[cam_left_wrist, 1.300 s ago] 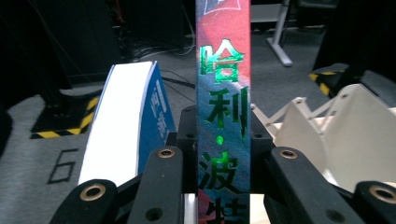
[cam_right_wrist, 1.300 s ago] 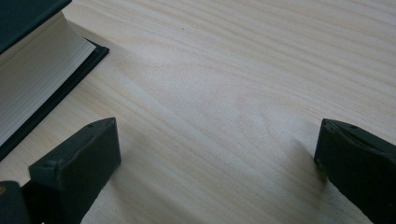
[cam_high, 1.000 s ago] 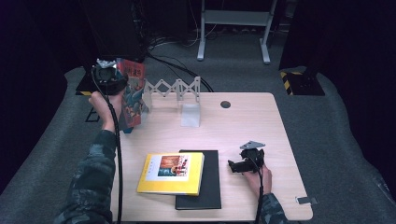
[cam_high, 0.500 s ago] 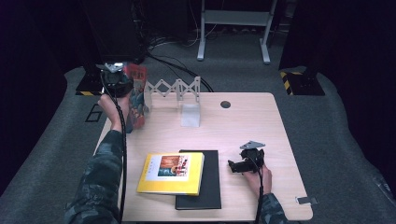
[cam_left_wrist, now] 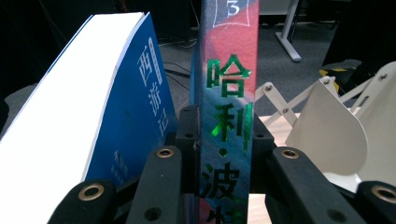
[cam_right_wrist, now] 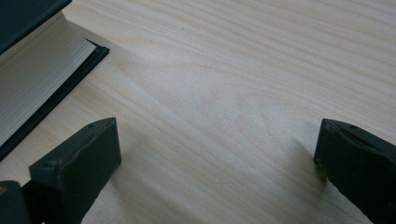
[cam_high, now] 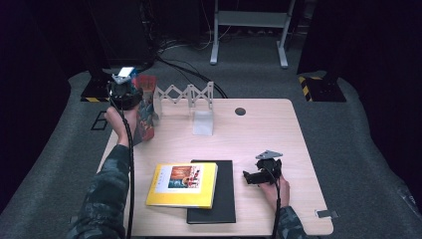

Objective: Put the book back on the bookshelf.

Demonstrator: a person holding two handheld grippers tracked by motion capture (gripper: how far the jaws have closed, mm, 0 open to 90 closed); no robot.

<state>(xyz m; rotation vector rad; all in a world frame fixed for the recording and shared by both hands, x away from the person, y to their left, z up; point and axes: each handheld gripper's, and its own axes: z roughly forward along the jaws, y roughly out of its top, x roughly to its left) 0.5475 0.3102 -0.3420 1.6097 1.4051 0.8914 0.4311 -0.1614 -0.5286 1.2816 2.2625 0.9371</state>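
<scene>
My left gripper (cam_high: 130, 97) is shut on a red and teal book (cam_high: 146, 108), held upright at the table's far left corner. In the left gripper view the gripper (cam_left_wrist: 223, 135) clamps the book's spine (cam_left_wrist: 229, 88), which bears green foil characters. A blue book (cam_left_wrist: 135, 112) stands just left of it. A white folding rack (cam_high: 184, 93) stands to the right of the held book, its white divider (cam_left_wrist: 327, 126) close by. My right gripper (cam_high: 249, 178) rests open on the table, right of a black book (cam_high: 225, 199). Nothing lies between its fingers (cam_right_wrist: 217, 149).
A yellow book (cam_high: 182, 184) lies flat, partly on the black book, whose page edge (cam_right_wrist: 32, 79) is near my right gripper. A white panel (cam_high: 203, 122) stands mid-table below the rack. A round cable hole (cam_high: 240, 111) sits at the back of the wooden table (cam_high: 278, 134).
My left gripper has sunk a little toward the table with the red and teal book in it. The right gripper has stayed put.
</scene>
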